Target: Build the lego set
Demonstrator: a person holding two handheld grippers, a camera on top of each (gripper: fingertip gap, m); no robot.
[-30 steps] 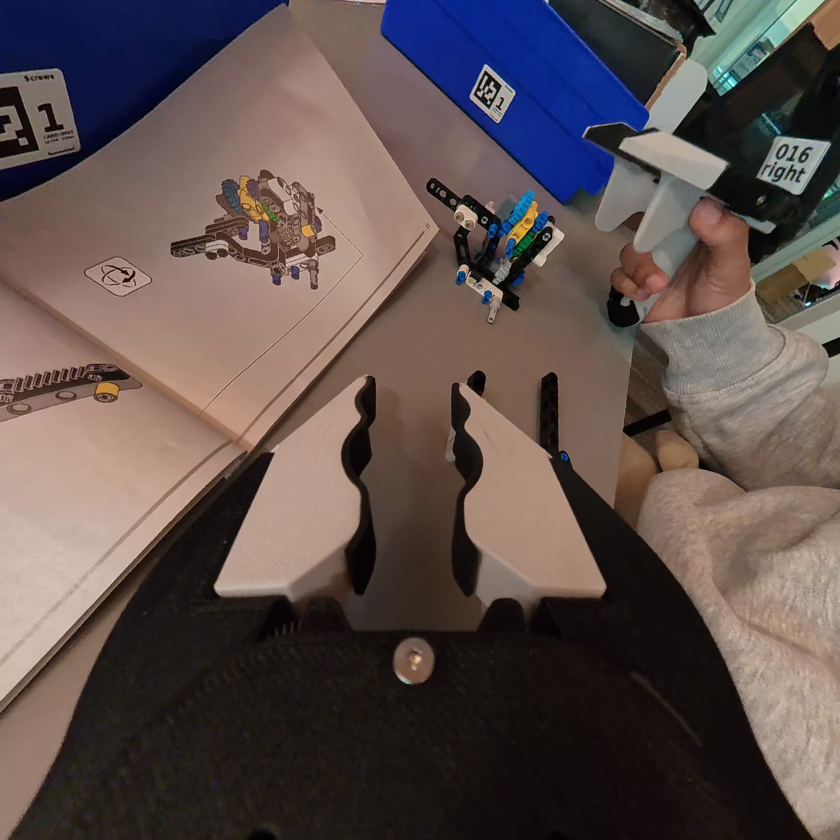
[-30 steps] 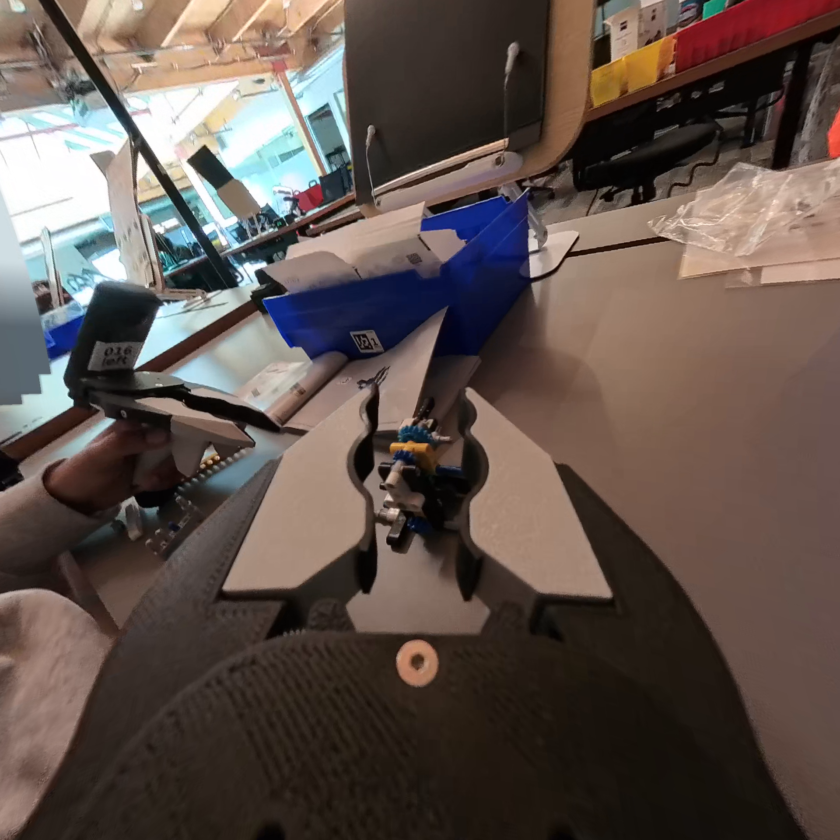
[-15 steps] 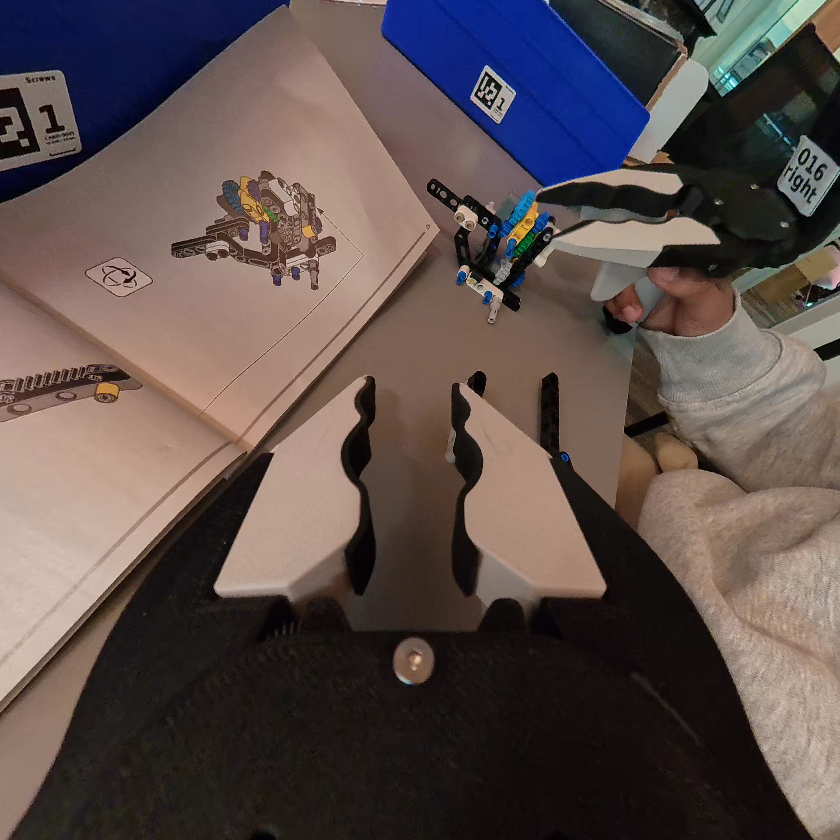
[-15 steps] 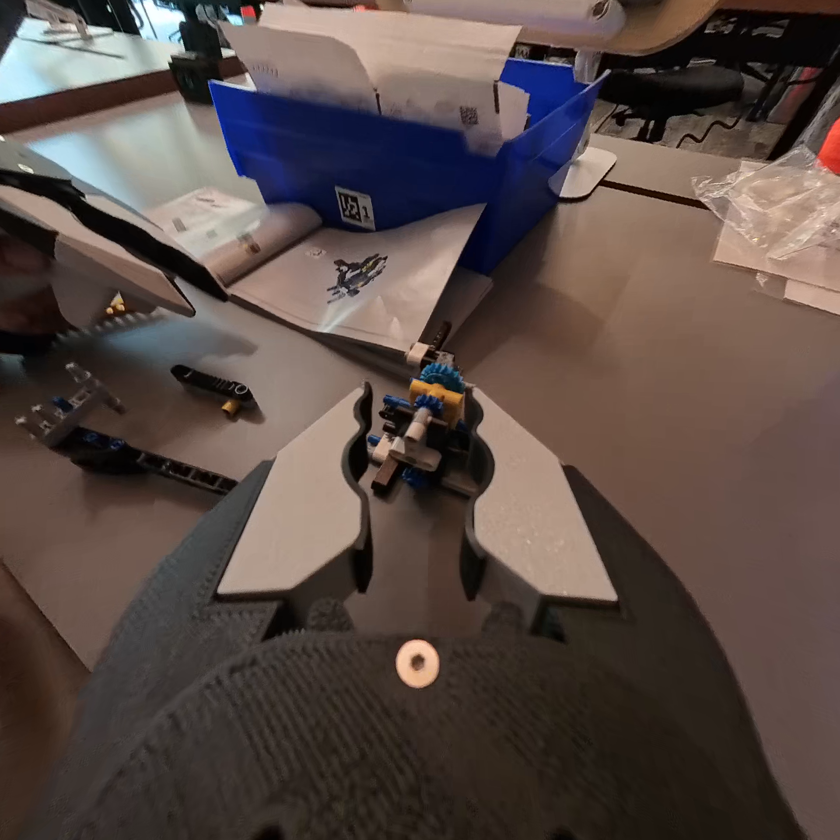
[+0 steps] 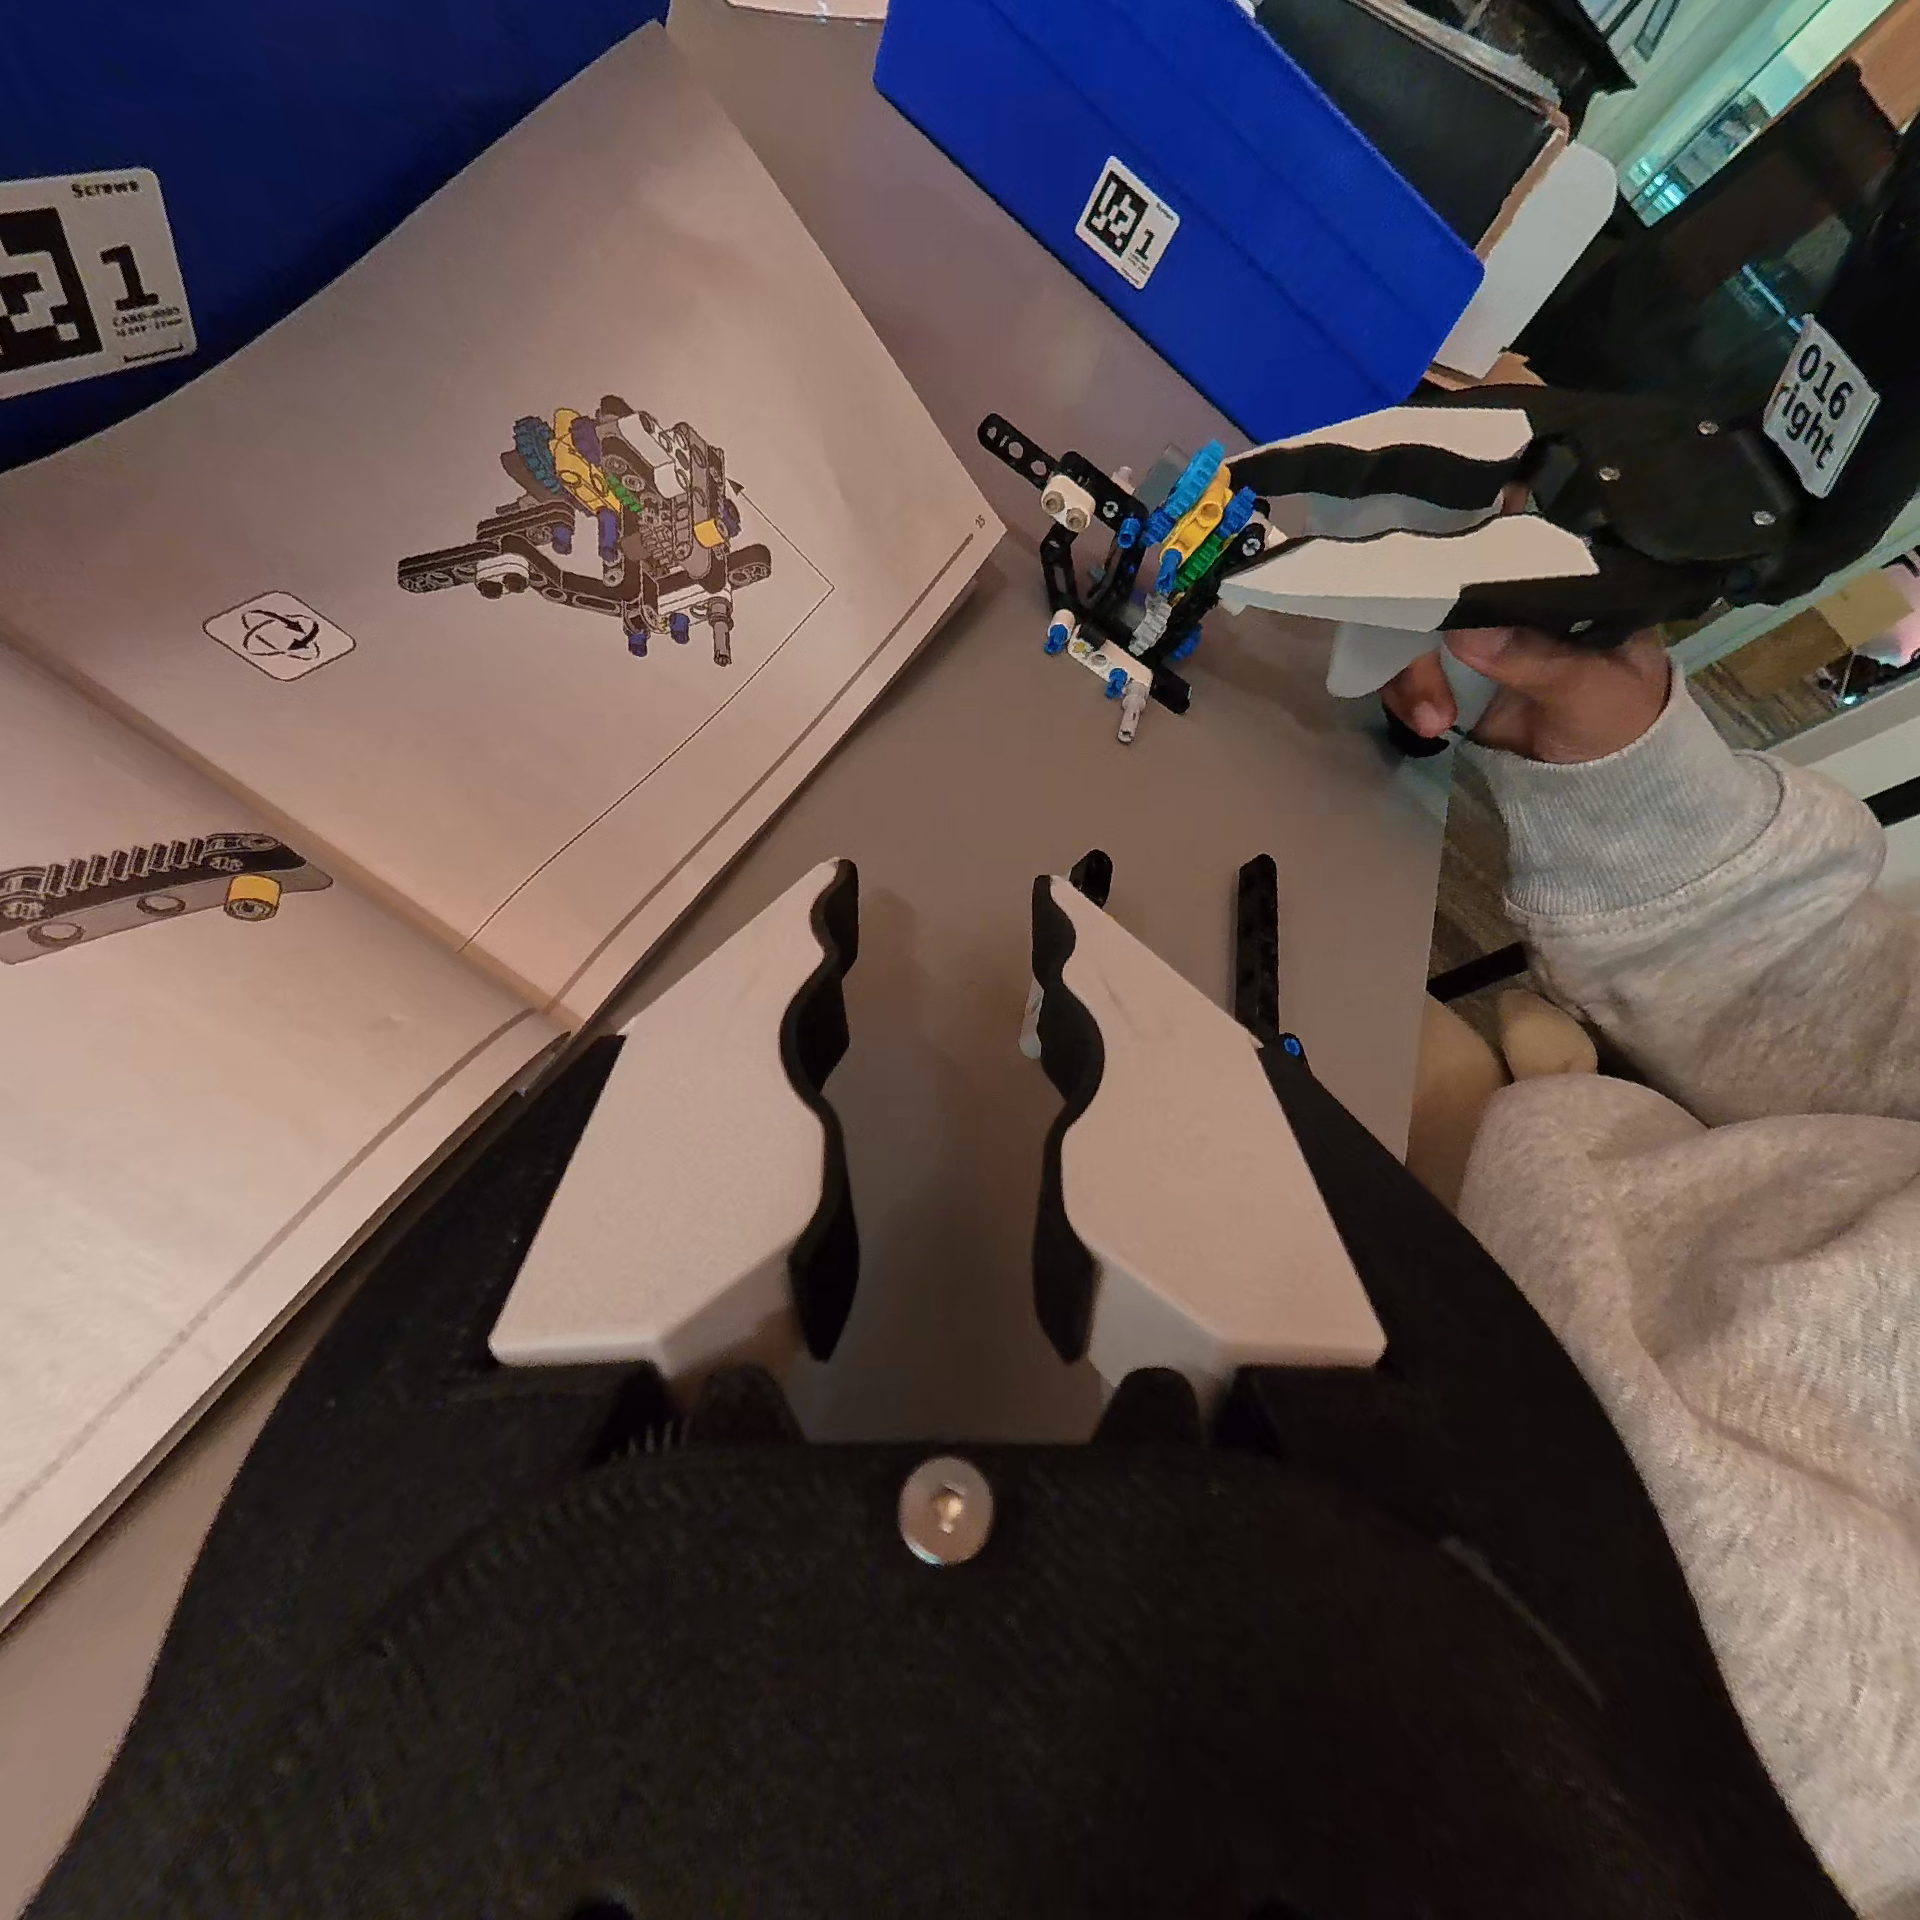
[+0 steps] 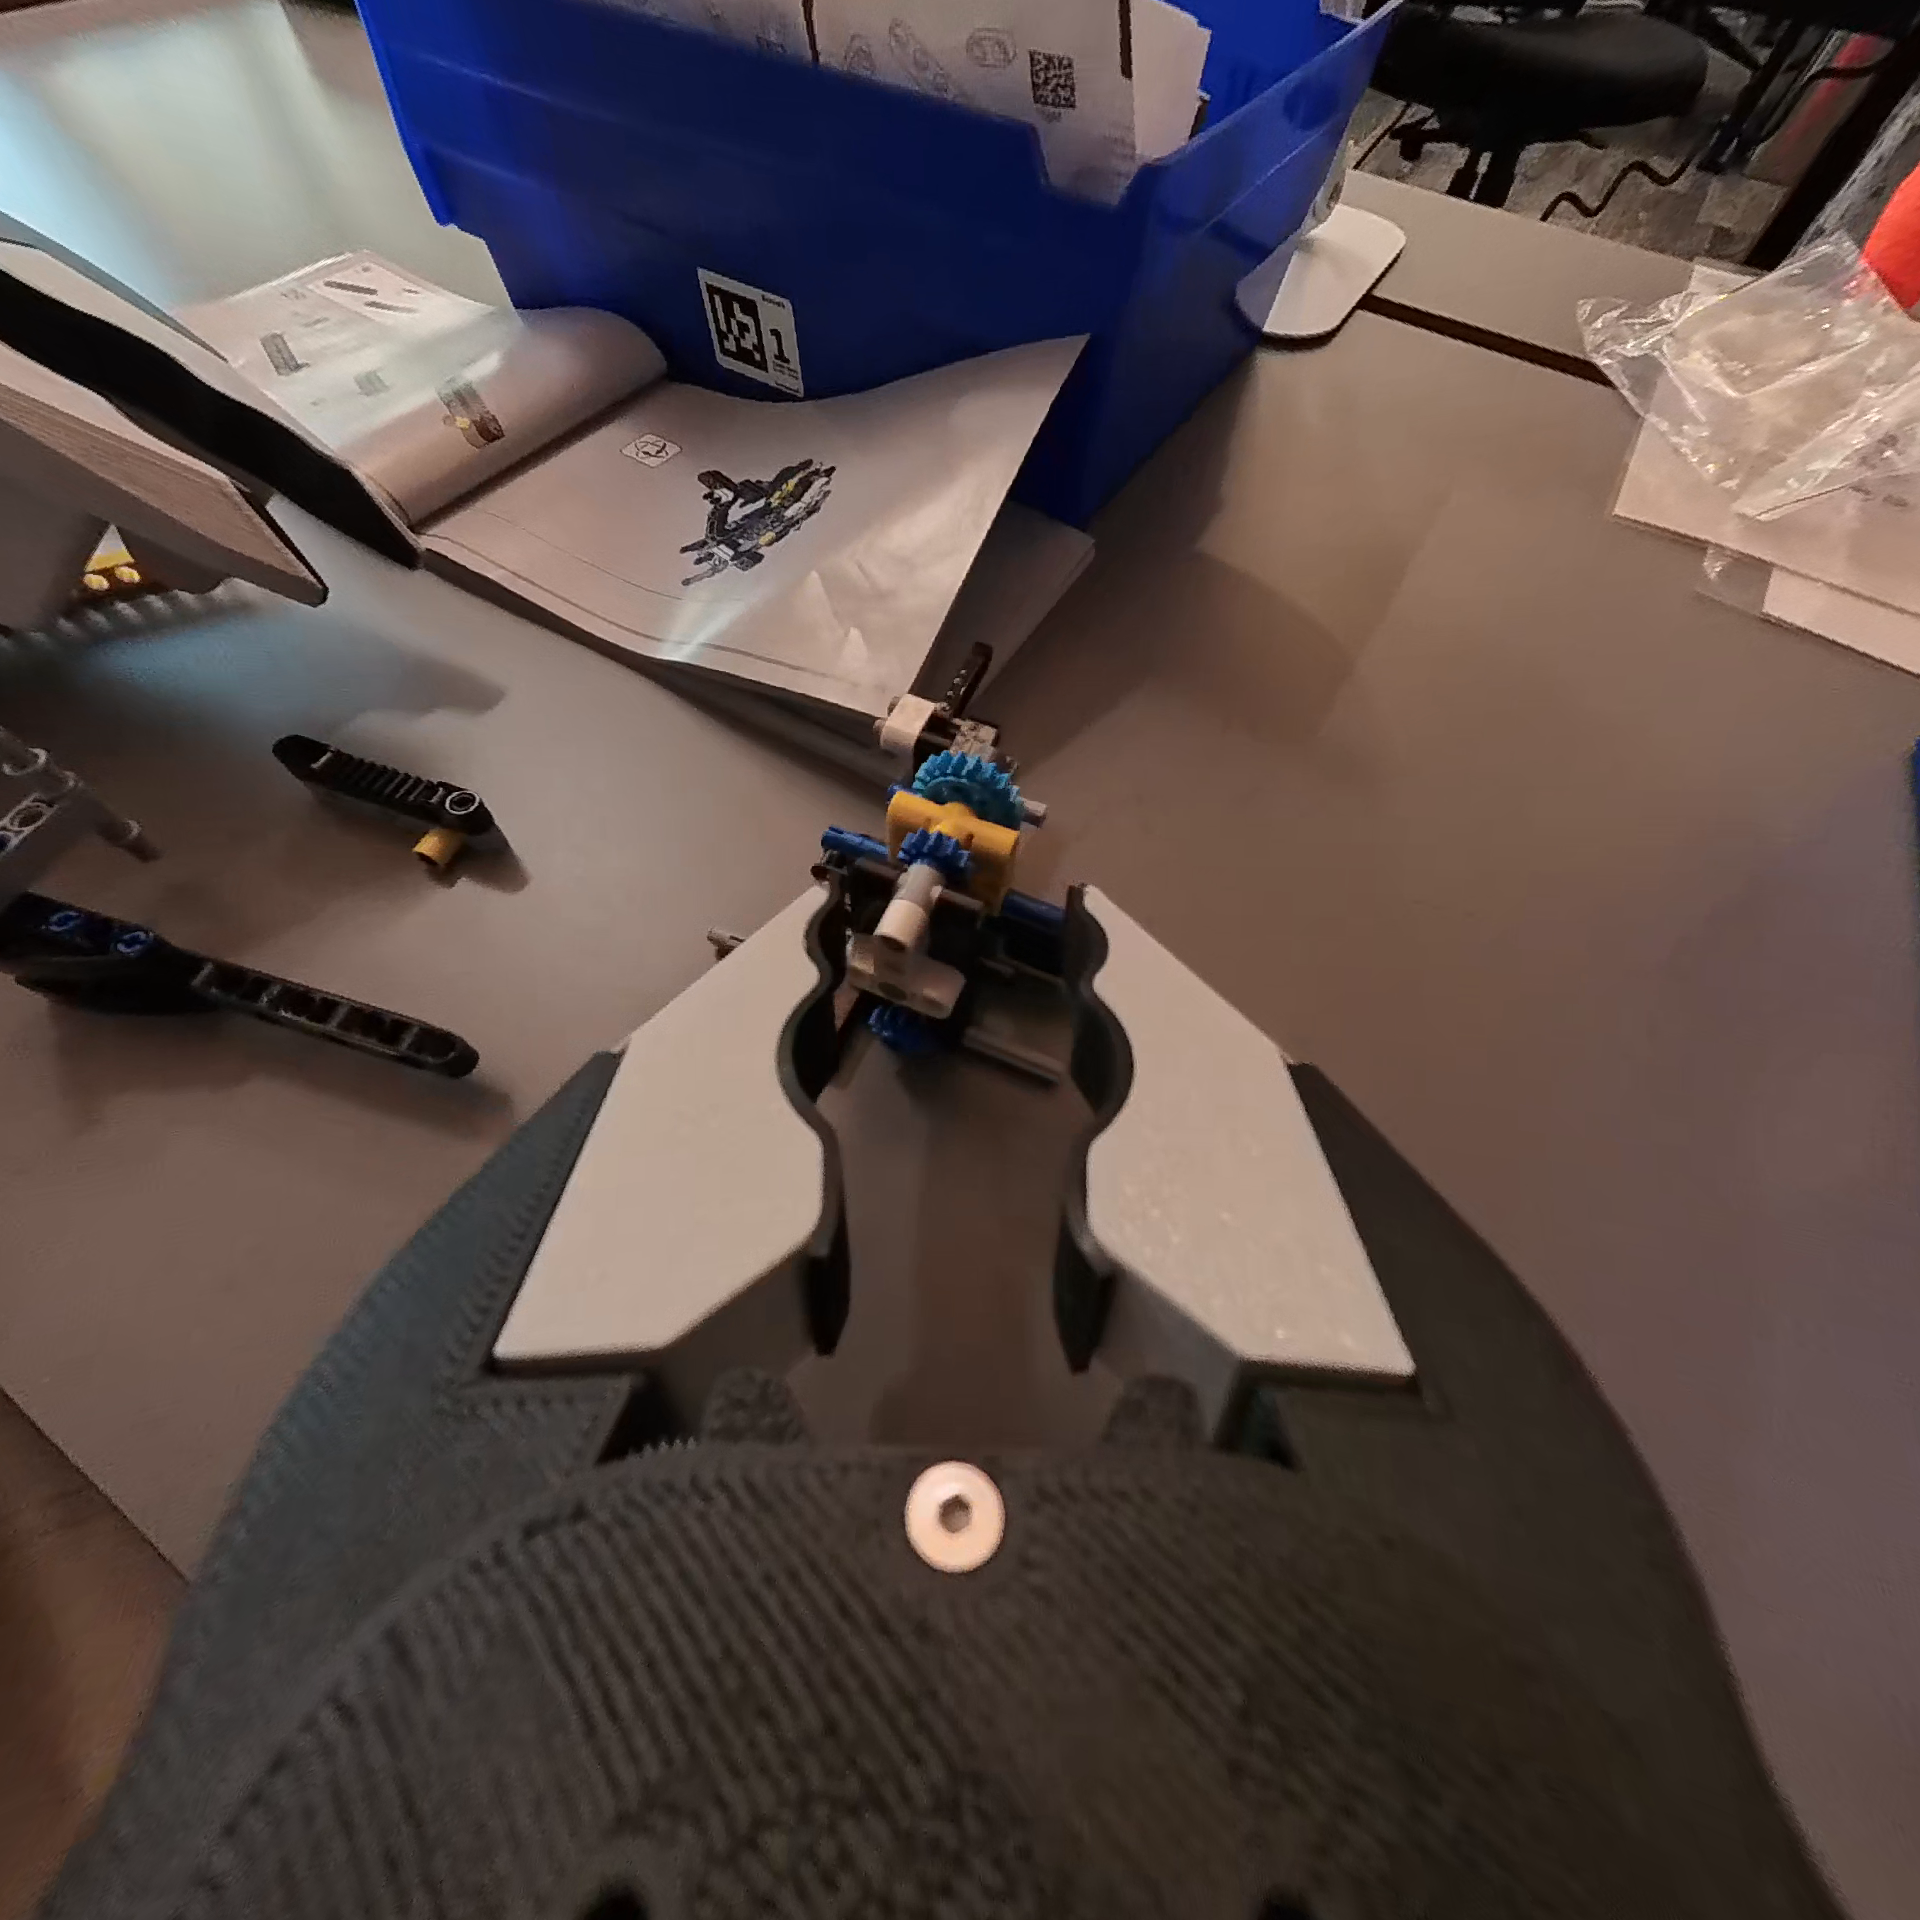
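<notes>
Item: part-built lego assembly, black beams with blue gears, a yellow block, white and grey connectors; it stands on the grey surface just off the near corner of the open instruction booklet. Handling, as judged: light, rigid plastic, but the pins, axles and gears are push-fitted and likely to pop loose or shift if squeezed across them; best taken by the black frame beams low on its sides. Right gripper: jaws parted to a middling gap, tips bracketing the near end of the assembly; whether they touch it cannot be told, and no firm clamp shows. Left gripper: jaws open on nothing, hovering over bare surface at the near side. Loose stock: toothed black rack with a yellow pin, long black beam with blue pins, both left of the assembly and well apart from it. Surroundings: blue bin holding papers behind the booklet; clear plastic bags far right. Obstructions: the booklet edge crowds the assembly's far side; the way in from the near side is free.
</notes>
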